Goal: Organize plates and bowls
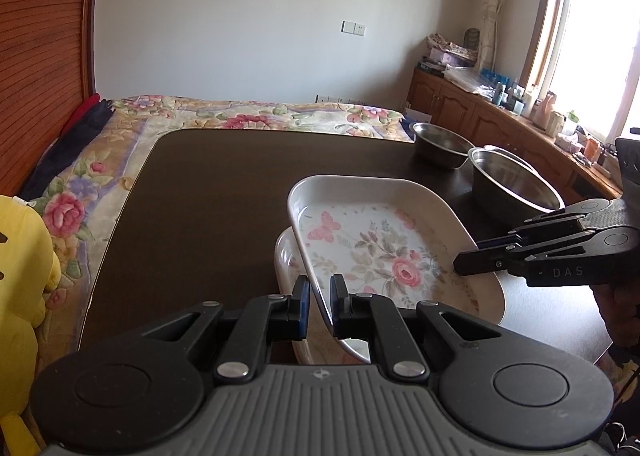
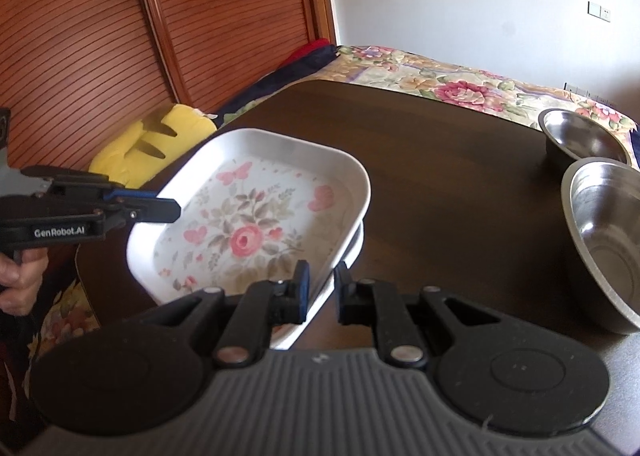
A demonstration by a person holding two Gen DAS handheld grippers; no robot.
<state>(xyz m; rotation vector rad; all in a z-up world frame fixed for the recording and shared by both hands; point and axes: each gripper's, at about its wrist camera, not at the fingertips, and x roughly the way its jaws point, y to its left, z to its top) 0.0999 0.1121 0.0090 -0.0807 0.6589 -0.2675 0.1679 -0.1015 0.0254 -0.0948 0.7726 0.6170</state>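
Note:
A white rectangular plate with a rose and butterfly print hangs tilted just above a second white plate that lies on the dark table. My left gripper is shut on the upper plate's left rim. On the opposite rim my right gripper is shut too. Two steel bowls stand at the table's far right, a smaller one behind a larger one.
A bed with a floral cover borders the table's far side, and a ribbed wooden headboard stands on the left. A yellow plush toy lies by the table's left edge. A cluttered wooden cabinet runs under the window.

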